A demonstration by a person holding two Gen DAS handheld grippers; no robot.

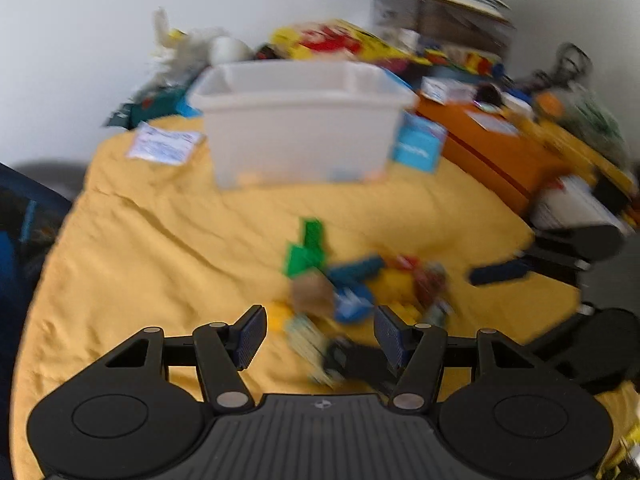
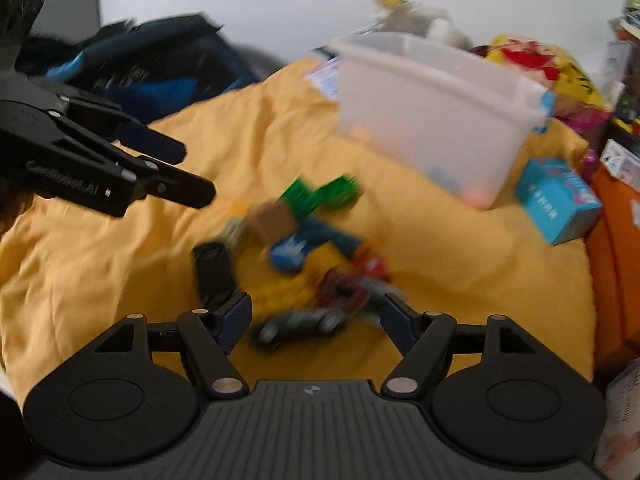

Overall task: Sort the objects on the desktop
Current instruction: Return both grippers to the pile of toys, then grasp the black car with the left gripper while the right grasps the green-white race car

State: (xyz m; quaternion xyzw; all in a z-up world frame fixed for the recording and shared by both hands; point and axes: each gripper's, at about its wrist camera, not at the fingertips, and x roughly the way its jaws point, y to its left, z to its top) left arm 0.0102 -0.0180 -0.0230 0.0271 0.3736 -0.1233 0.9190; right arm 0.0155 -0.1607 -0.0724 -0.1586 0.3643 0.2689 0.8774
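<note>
Yellow cloth (image 1: 160,248) carries a toy pile (image 2: 304,248) in front of the translucent bin (image 1: 296,120). Left tongs (image 1: 320,340) and right tongs (image 2: 316,316) hover wide and empty above the pile; next, probably closing on the toy car (image 2: 300,324).

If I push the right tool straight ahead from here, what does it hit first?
Probably the dark toy car, lying on the yellow cloth between the open right tool's fingers. Blur makes depth uncertain; the red toy sits just beyond.
</note>
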